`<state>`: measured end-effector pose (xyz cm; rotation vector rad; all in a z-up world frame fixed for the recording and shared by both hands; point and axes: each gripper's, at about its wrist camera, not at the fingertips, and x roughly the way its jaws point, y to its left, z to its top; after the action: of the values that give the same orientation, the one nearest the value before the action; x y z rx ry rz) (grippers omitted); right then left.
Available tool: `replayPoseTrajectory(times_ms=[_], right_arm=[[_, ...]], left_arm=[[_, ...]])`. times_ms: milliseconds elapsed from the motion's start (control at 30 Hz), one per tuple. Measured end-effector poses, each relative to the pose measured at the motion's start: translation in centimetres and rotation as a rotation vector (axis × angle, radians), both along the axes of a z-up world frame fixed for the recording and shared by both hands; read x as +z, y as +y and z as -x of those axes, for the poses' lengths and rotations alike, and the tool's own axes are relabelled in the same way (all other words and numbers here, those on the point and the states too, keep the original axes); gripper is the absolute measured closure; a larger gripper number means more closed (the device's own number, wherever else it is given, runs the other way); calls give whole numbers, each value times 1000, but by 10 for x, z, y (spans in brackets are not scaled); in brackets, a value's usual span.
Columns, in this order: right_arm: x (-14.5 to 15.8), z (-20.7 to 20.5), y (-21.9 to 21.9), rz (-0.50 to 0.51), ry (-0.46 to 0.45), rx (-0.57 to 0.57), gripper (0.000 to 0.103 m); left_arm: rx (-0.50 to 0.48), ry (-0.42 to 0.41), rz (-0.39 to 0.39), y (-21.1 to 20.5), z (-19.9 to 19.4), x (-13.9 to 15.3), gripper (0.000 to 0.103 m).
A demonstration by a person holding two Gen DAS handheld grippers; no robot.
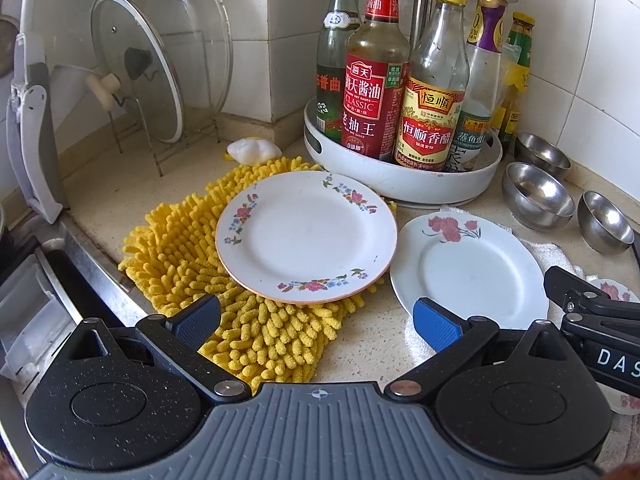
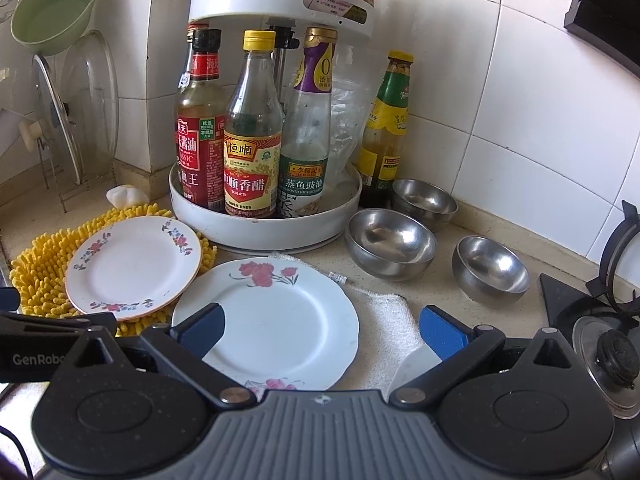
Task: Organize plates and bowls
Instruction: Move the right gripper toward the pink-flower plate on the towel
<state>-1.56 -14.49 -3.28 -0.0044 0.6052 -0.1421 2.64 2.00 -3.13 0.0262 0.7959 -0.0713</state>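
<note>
A floral-rimmed plate (image 1: 306,236) (image 2: 132,266) lies on a yellow chenille mat (image 1: 188,248) (image 2: 36,264). A white plate with red flowers (image 1: 468,270) (image 2: 276,320) lies to its right, partly on a white towel (image 2: 384,320). Three steel bowls (image 1: 536,196) (image 2: 390,242) stand on the counter at the right, beside the bottle rack. A third flowered dish (image 1: 612,292) peeks out behind the right gripper's body. My left gripper (image 1: 320,322) is open and empty above the mat's near edge. My right gripper (image 2: 322,332) is open and empty over the red-flower plate.
A white turntable rack (image 1: 400,176) (image 2: 264,232) with sauce bottles stands at the back. Glass lids lean in a wire rack (image 1: 160,80) (image 2: 68,120) at the left, a green bowl (image 2: 52,16) above. A sink edge (image 1: 80,256) is left; a gas burner (image 2: 612,320) is right.
</note>
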Motion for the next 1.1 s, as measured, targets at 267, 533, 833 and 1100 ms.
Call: replayPoseTrajectory(times_ms=[267, 533, 833, 1100], right_arm=[[-1, 1, 0, -3, 4, 0, 0], [-4, 2, -6, -7, 14, 15, 0], [-5, -1, -31, -23, 21, 39, 0], [-14, -6, -67, -39, 47, 53, 0]], left_arm=[[-6, 5, -5, -1, 1, -1, 0], [1, 19, -8, -4, 4, -4, 0], [29, 32, -16, -24, 7, -3, 0], [31, 56, -22, -57, 7, -8, 0]])
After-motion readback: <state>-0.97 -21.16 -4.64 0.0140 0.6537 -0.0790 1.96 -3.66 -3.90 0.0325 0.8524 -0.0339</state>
